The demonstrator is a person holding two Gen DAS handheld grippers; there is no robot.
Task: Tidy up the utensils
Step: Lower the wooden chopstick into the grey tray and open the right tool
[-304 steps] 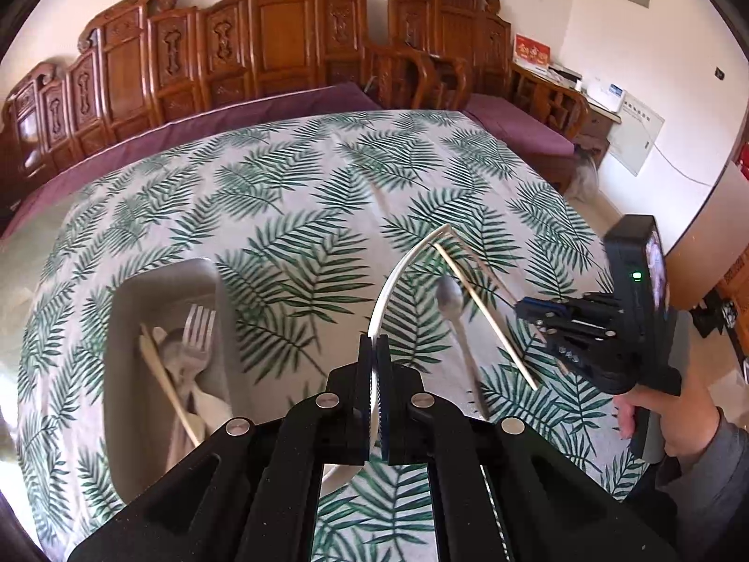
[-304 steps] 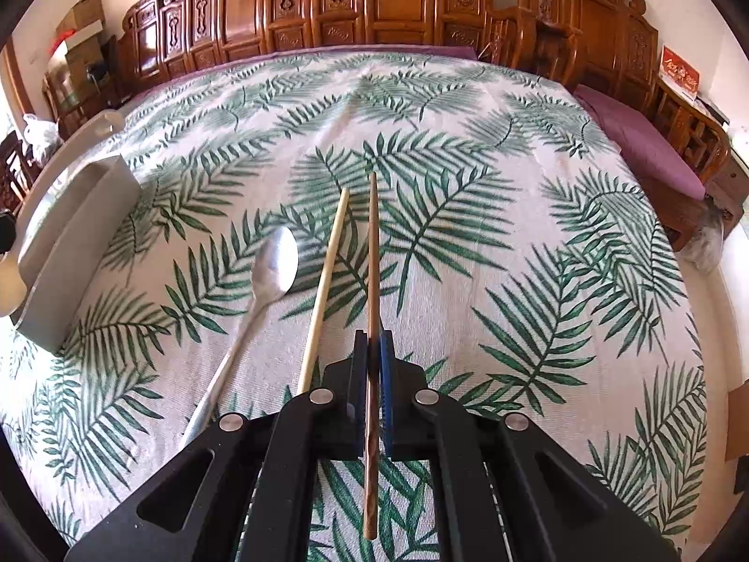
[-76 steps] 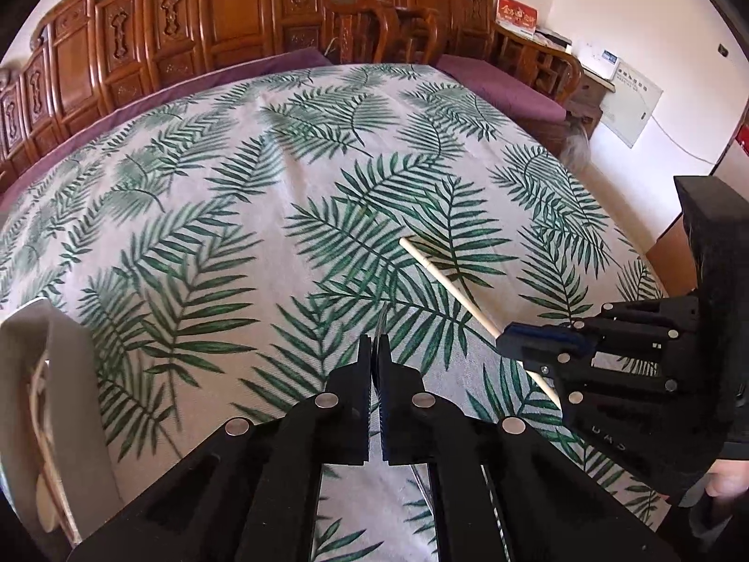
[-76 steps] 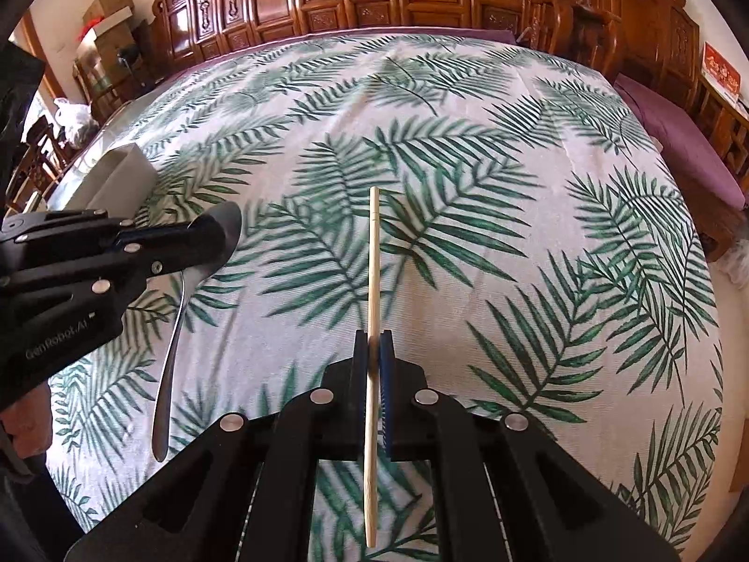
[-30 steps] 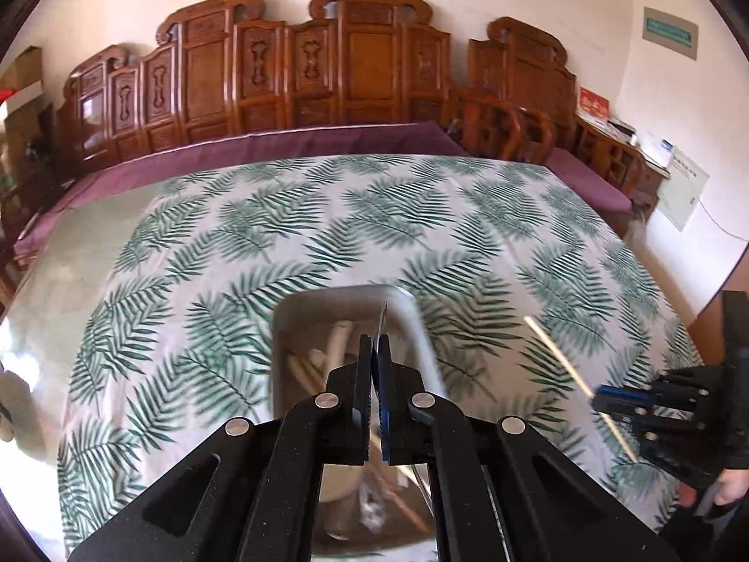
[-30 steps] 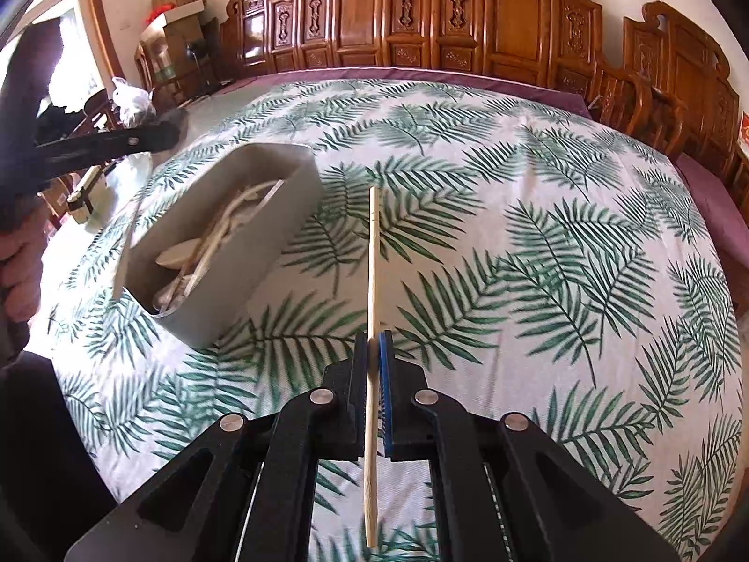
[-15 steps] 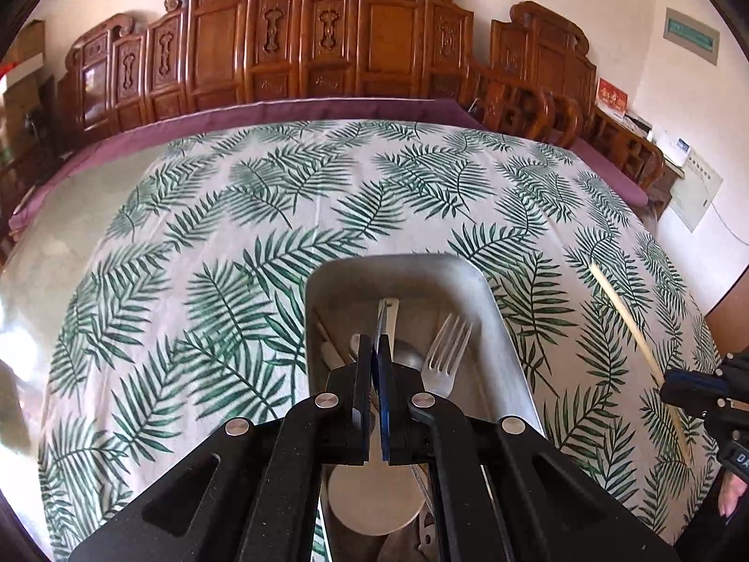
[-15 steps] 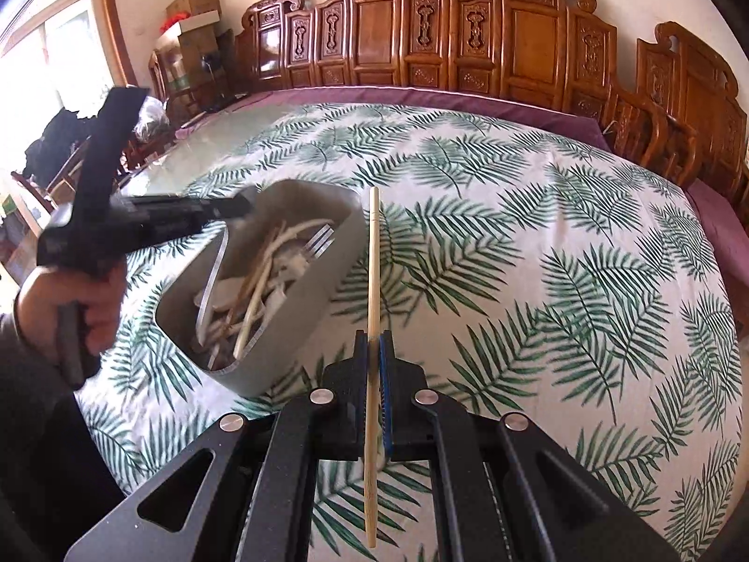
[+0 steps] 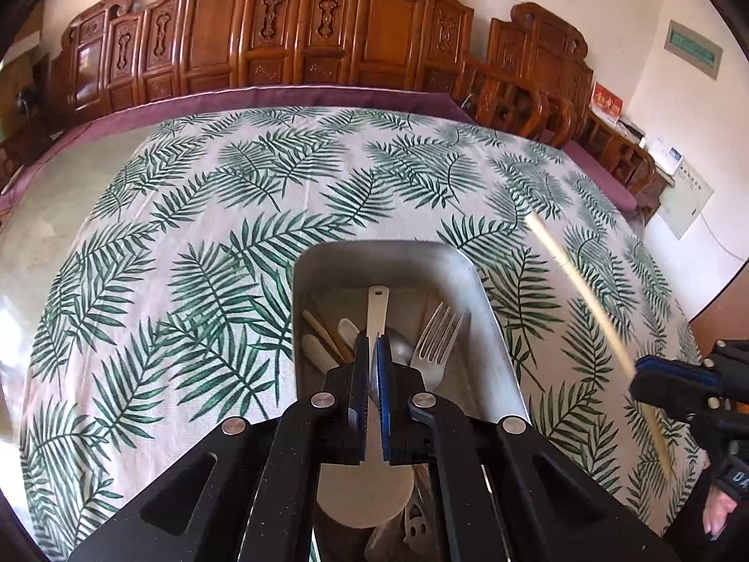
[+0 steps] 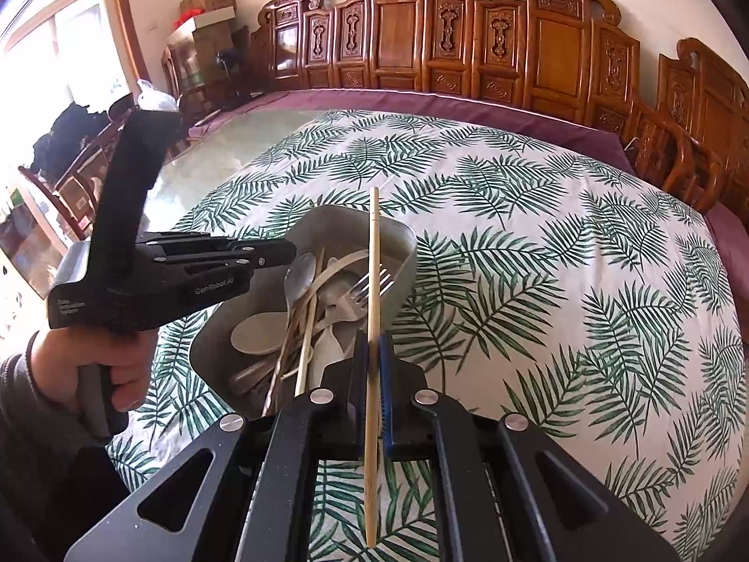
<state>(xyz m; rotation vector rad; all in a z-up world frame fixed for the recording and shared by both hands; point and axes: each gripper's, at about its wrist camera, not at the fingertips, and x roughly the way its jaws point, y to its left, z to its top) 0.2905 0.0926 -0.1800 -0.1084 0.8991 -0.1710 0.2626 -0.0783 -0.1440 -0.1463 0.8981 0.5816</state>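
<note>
**Left spoon released over the bin; chopstick held at its rim**

Since half a second ago the left gripper [image 9: 373, 351] has parted its jaws slightly; they now stand a little open astride the spoon [image 9: 377, 309], which lies in the grey bin [image 9: 491, 328] among a fork [image 9: 435, 337] and other utensils. Right gripper [image 10: 373, 351]: jaws closed on the chopstick [image 10: 373, 253], its far end above the bin's right rim [image 10: 407, 257]. Bin rests on the leaf-print cloth [image 9: 196, 243] covering the desk. Carved wooden chairs [image 9: 290, 33] stand behind.
</note>
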